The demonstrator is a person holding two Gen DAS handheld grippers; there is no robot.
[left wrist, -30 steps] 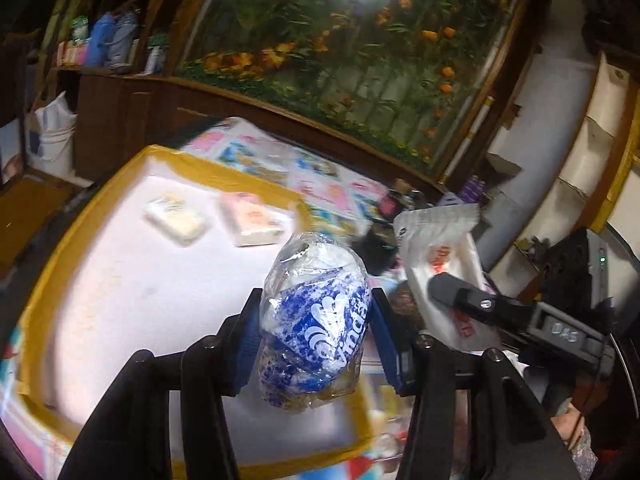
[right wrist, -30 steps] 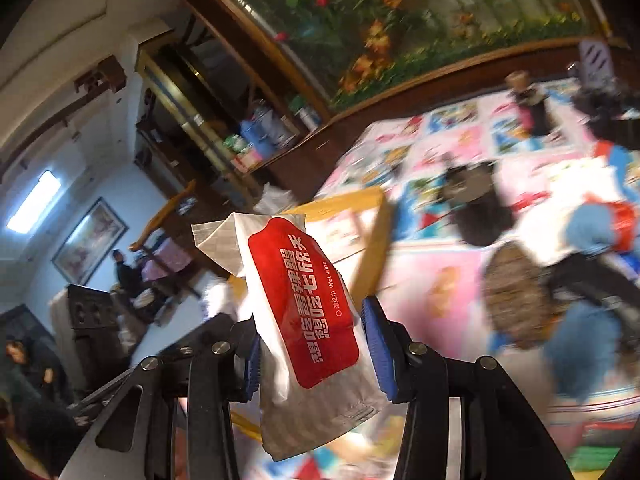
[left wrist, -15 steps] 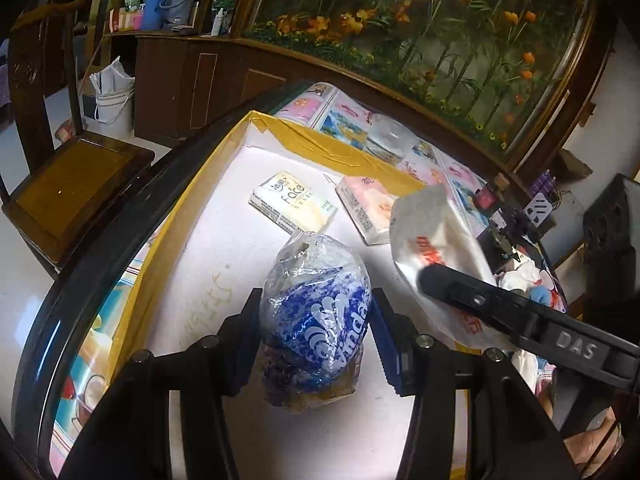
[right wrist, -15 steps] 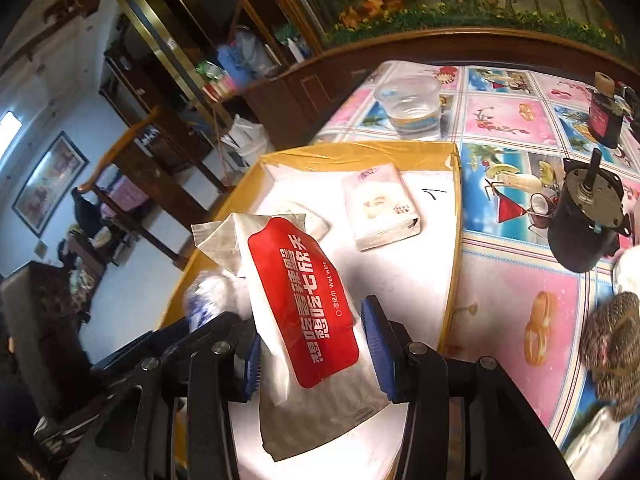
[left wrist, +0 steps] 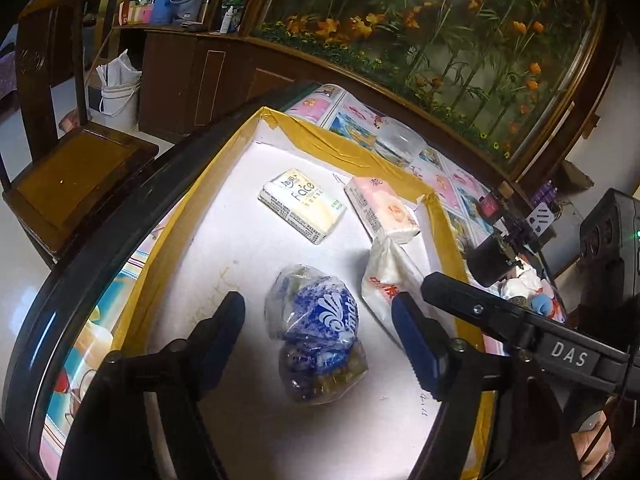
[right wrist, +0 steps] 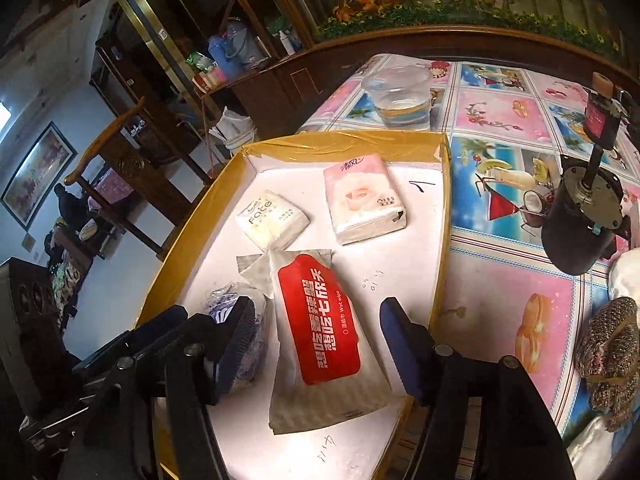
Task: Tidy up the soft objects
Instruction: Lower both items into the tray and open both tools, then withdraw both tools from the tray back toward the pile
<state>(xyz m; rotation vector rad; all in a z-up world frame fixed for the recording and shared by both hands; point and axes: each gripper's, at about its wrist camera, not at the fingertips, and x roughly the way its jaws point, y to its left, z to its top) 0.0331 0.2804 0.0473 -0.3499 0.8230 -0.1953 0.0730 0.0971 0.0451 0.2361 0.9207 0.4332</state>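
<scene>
Jaws of both grippers, left (left wrist: pixel 318 322) and right (right wrist: pixel 316 334), stood spread, the crinkled blue-and-white plastic bag (left wrist: pixel 316 328) and red-labelled wet-wipe pack (right wrist: pixel 320 328) lying loose in the yellow-rimmed white tray (right wrist: pixel 440 240).

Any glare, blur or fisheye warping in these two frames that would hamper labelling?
Left wrist view: sharp; hotspot glare on the white tray floor near the crinkly blue-and-white plastic bag; the table edge bows strongly. Right wrist view: sharp, red-labelled wet-wipe pack legible; corners dark, background furniture curved.

Clear plastic cup (right wrist: pixel 398 98) of water on a cartoon-print tablecloth (right wrist: pixel 506 110), dark cylindrical motor (right wrist: pixel 582 226) nearby, wooden chair (left wrist: pixel 70 168), white bucket (left wrist: pixel 118 96) on the floor.
</scene>
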